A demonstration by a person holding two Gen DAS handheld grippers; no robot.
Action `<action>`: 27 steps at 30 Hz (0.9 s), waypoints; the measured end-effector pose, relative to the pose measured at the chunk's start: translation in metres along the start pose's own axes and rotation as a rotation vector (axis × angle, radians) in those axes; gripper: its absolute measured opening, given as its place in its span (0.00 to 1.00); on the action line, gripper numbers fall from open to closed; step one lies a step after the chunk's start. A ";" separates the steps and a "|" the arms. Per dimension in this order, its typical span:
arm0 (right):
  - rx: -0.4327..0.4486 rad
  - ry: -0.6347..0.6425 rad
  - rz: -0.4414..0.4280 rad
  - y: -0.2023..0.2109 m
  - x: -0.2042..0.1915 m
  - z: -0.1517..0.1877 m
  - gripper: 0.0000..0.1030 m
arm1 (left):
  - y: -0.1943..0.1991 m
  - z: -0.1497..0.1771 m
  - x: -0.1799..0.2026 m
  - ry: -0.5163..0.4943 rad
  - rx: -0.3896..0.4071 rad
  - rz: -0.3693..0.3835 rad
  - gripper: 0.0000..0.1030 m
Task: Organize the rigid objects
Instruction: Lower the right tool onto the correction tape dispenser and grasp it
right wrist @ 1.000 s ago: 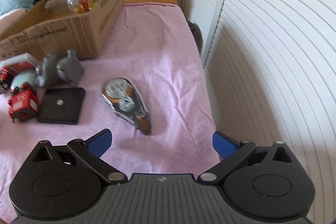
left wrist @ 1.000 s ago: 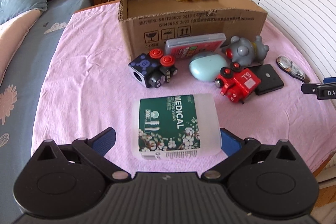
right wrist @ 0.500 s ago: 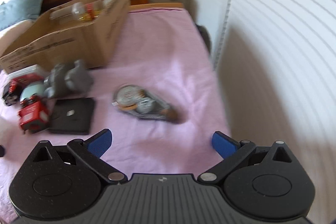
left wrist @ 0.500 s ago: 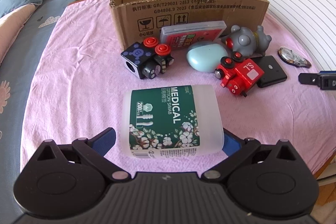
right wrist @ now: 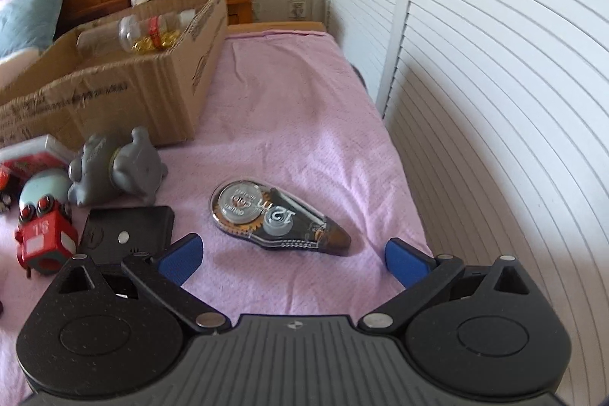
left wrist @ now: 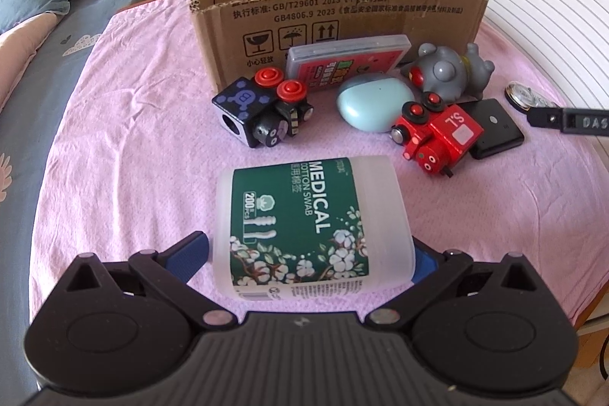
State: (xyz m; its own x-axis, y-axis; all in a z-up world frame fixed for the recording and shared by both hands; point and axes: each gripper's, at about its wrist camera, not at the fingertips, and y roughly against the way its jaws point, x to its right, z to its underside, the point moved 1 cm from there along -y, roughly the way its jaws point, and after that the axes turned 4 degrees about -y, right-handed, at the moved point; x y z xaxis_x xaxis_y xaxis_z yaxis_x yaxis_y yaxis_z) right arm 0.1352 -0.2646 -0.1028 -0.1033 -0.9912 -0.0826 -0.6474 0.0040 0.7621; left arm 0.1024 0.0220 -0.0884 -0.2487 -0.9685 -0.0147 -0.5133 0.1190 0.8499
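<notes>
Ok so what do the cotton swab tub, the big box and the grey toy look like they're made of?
Cotton swab tub: frosted, translucent plastic, milky walls under a glossy green printed label. Big box: brown corrugated cardboard, with fluting showing along its torn edge and matte printed faces. Grey toy: probably matte moulded rubber or soft vinyl, rounded and dull; can't tell which.

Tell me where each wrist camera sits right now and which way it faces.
Left wrist: sits on the left hand-held gripper, facing the cardboard box across the pink cloth; its open blue fingers flank the cotton swab tub.
Right wrist: sits on the right hand-held gripper, facing along the shuttered doors; its open fingers lie short of the correction tape.
Shared: the box, the grey toy, the red toy car, the black case and the tape.
</notes>
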 end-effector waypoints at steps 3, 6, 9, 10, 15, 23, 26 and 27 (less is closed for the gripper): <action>-0.010 -0.057 -0.042 0.004 0.005 0.001 1.00 | 0.000 0.001 0.000 -0.001 0.012 0.000 0.99; -0.019 -0.046 -0.020 0.000 -0.001 0.002 1.00 | 0.002 0.004 0.000 -0.005 0.017 0.003 0.99; -0.016 -0.048 -0.009 -0.003 -0.009 0.000 1.00 | 0.001 0.003 0.000 -0.010 0.018 0.006 0.99; -0.016 -0.048 -0.009 -0.003 -0.009 0.000 1.00 | 0.001 0.002 0.000 -0.011 0.018 0.007 0.99; -0.031 -0.087 -0.043 -0.007 -0.019 -0.005 1.00 | 0.000 0.001 0.000 -0.015 0.022 0.009 0.99; -0.016 -0.091 0.079 -0.026 -0.034 -0.018 1.00 | -0.002 -0.001 -0.001 -0.015 0.030 0.009 0.99; -0.015 -0.090 0.134 -0.031 -0.036 -0.021 1.00 | -0.002 0.000 -0.001 -0.015 0.034 0.008 0.99; -0.016 -0.081 0.147 -0.033 -0.037 -0.021 1.00 | -0.001 0.000 -0.001 -0.014 0.036 0.008 0.99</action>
State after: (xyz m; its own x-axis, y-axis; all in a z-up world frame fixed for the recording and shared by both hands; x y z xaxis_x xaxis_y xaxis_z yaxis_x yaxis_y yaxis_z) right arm 0.1760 -0.2303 -0.1113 -0.2568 -0.9663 -0.0203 -0.6088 0.1454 0.7799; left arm 0.1030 0.0233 -0.0897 -0.2643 -0.9643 -0.0156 -0.5400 0.1346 0.8308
